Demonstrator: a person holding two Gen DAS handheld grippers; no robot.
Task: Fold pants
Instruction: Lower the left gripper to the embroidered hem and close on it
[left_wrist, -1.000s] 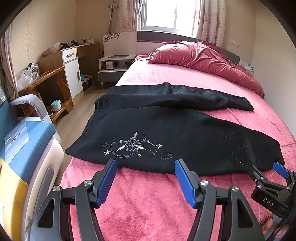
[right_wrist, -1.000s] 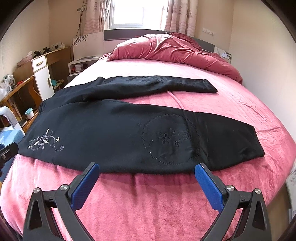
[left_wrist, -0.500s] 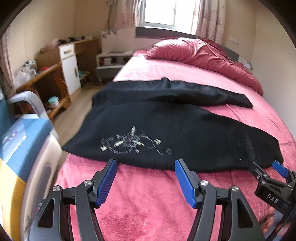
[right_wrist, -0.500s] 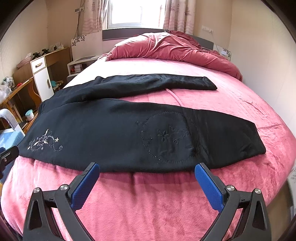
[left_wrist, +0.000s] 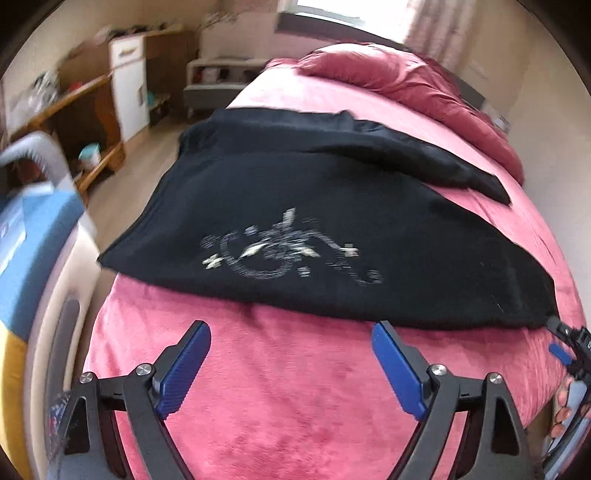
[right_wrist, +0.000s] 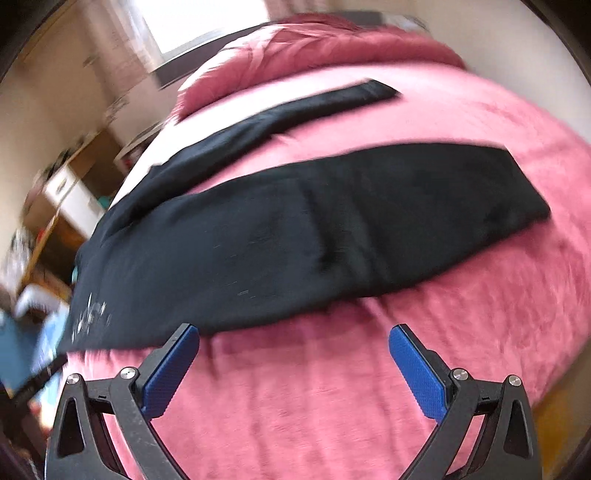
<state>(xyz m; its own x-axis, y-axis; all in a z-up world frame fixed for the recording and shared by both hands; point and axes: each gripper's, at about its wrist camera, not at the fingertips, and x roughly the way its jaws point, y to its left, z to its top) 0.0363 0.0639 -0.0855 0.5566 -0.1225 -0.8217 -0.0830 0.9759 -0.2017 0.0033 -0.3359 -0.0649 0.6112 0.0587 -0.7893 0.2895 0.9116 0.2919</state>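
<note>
Black pants (left_wrist: 332, 206) lie spread flat on a pink bed (left_wrist: 295, 398), both legs running to the right, with pale flower embroidery (left_wrist: 288, 251) near the waist end. My left gripper (left_wrist: 291, 350) hovers over the bedspread just short of the near hem below the embroidery; its jaws are opening and nothing is between them. My right gripper (right_wrist: 293, 354) stands wide open near the front edge of the near leg (right_wrist: 314, 236), empty. The far leg (right_wrist: 280, 114) lies behind. The right gripper's tip (left_wrist: 569, 339) also shows at the left wrist view's right edge.
A crumpled pink duvet (left_wrist: 399, 81) lies at the head of the bed. Left of the bed are a wooden desk (left_wrist: 74, 110), a white cabinet (left_wrist: 129, 85), a low nightstand (left_wrist: 218, 77) and a blue-topped chair (left_wrist: 33, 236). A wall runs along the right.
Both grippers have moved in and down toward the pants' near edge. The left jaws have spread wider. The right view has rolled, so the bed now looks tilted; both views are blurred.
</note>
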